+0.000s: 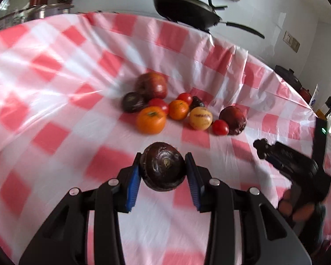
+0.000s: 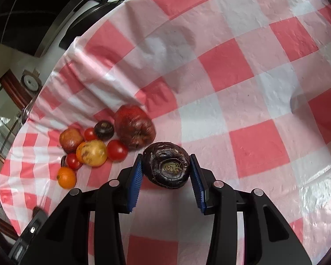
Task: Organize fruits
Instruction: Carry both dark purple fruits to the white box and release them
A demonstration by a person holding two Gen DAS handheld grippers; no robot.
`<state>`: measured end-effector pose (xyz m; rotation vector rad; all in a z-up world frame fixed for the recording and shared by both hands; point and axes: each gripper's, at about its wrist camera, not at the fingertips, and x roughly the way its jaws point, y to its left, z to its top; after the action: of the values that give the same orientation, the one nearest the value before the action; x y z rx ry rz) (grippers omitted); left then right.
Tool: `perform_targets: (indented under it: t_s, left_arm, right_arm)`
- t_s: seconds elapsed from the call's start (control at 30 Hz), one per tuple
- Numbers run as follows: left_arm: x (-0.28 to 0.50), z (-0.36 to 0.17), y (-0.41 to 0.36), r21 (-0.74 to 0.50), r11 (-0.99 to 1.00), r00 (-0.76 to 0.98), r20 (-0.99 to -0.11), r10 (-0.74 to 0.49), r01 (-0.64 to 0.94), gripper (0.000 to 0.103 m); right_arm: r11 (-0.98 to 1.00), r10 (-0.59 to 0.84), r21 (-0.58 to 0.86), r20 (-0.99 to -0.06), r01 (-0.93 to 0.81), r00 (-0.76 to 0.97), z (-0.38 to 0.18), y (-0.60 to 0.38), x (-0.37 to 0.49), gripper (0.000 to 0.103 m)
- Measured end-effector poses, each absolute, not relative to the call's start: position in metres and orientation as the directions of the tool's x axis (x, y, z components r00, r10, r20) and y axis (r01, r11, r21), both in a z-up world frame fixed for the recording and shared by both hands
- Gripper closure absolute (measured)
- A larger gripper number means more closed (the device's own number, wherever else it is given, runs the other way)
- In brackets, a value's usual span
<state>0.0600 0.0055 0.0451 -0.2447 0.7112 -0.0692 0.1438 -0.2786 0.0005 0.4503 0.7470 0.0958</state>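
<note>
Sorting is under way on the red-and-white checked plastic tablecloth (image 2: 231, 70), with each hand-held gripper carrying one dark fruit apart from the heap. Left gripper (image 1: 163, 172): its blue ribbed pads (image 1: 133, 183) are drawn close and press on both flanks of a round, dark purple, glossy-skinned fruit (image 1: 162, 169), which by the look of it is clear of the cloth. Right gripper (image 2: 166, 173): narrowly set as well, its blue pads (image 2: 135, 183) clamp a second dark purple, flattened round fruit with a greenish stem scar (image 2: 166, 164); whether this one rests on the cloth cannot be told. In the left wrist view the right gripper appears at the lower right edge, well apart from the heap. That mixed pile of fruit (image 1: 178, 110) lies near the middle of the cloth: a large reddish apple-like fruit (image 1: 153, 85), two orange citrus fruits (image 1: 151, 119), small red tomatoes (image 1: 220, 127), a yellow speckled fruit (image 1: 200, 118), and other dark ones. Judged step: like fruits are being gathered by kind. The next move calls for carrying both dark fruits to one bare patch of cloth, setting them down side by side, and releasing gently so that the round bodies do not roll.
</note>
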Motion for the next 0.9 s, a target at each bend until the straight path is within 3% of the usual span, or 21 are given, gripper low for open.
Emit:
perform_targets:
  t_s: [0.07,0.37,0.57,0.9]
  left_arm:
    - [0.034,0.05,0.016,-0.236,0.971,0.772,-0.622,-0.128,-0.029,0.064]
    - [-0.059,0.051,0.081,-0.191,0.977,0.785,-0.618,-0.047,-0.091,0.064]
    - [-0.109,0.052,0.125,-0.182,0.974,0.791,-0.612,-0.005,-0.135,0.064]
    - [-0.185,0.053,0.206,-0.204,0.949,0.803,-0.591,0.077,-0.241,0.064]
  right_arm:
    - [0.905,0.231,0.415,-0.672,0.099,0.704,0.0,-0.271,0.131,0.062]
    - [0.92,0.347,0.372,-0.624,-0.125,0.7,0.038,-0.185,0.03,0.062]
    - [0.897,0.432,0.372,-0.62,-0.239,0.655,0.042,-0.126,-0.024,0.062]
    - [0.842,0.512,0.252,-0.654,-0.477,0.557,0.038,-0.02,-0.095,0.062]
